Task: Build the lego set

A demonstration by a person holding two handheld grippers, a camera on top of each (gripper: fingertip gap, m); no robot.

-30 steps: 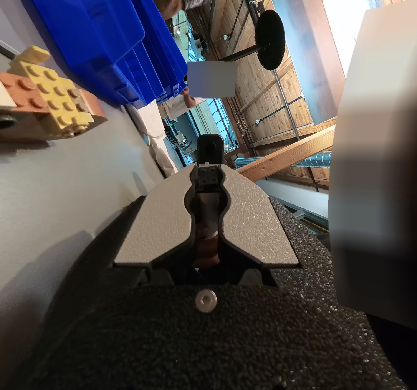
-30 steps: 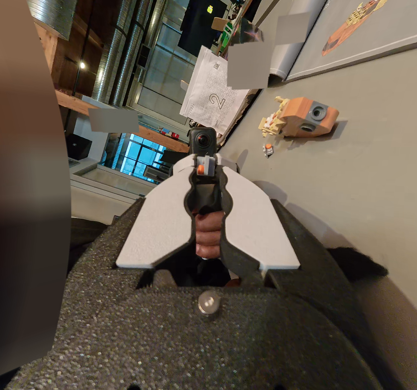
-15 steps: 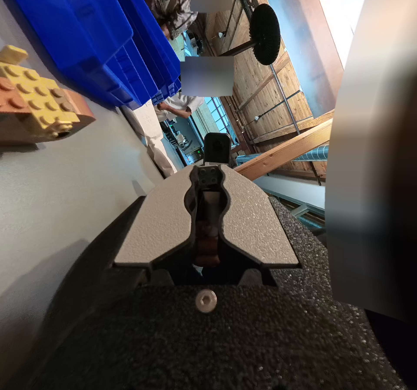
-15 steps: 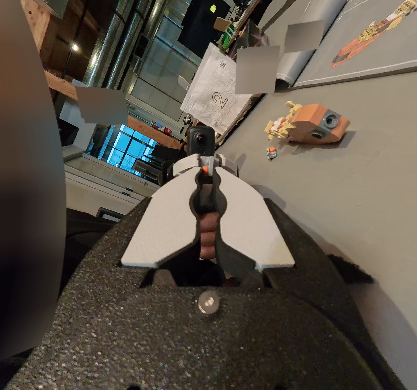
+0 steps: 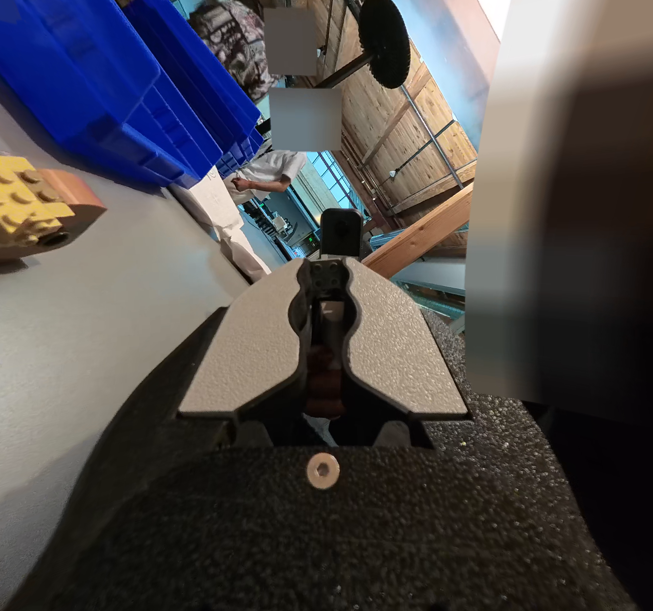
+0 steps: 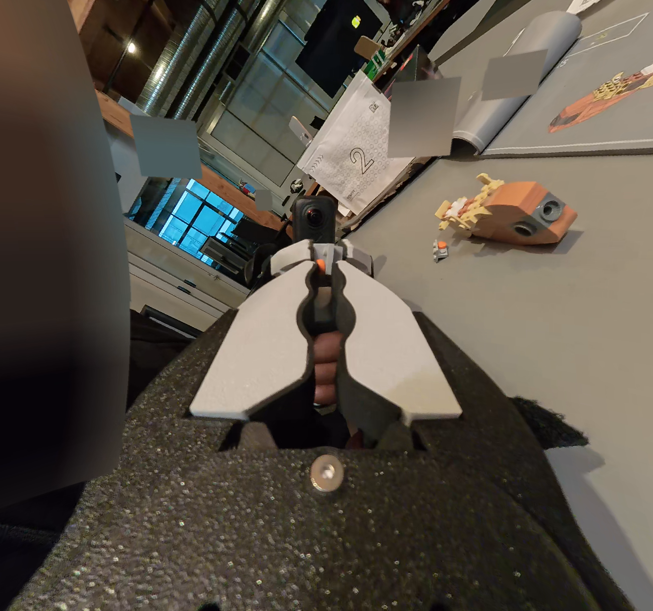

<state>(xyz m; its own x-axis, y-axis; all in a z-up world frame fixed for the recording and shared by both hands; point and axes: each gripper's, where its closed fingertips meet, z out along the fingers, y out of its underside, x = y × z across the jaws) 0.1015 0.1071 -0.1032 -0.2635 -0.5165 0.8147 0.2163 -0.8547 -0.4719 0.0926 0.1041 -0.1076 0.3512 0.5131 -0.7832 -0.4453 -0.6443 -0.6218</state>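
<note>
My left gripper (image 5: 327, 270) is shut on a small dark grey studded brick (image 5: 327, 275), held up off the grey table (image 5: 106, 293). My right gripper (image 6: 323, 267) faces it tip to tip, with jaws nearly closed on a small grey piece with an orange part (image 6: 324, 258). The left gripper's pale fingers (image 6: 288, 258) flank that piece from the far side. The orange-brown and tan lego model (image 6: 509, 216) lies on the table to the right, and also shows at the left edge of the left wrist view (image 5: 39, 205). A small grey-and-orange piece (image 6: 440, 249) lies next to it.
Stacked blue bins (image 5: 106, 81) stand behind the model. An open instruction booklet (image 6: 565, 99) and a white paper bag (image 6: 353, 159) lie at the table's (image 6: 530, 346) far side. A person (image 5: 261, 177) stands in the background. My two grippers' fingertips are within a few centimetres of each other.
My right gripper's jaws have narrowed around the small piece. Both views have shifted, and the model has slid toward the left edge of the left wrist view.
</note>
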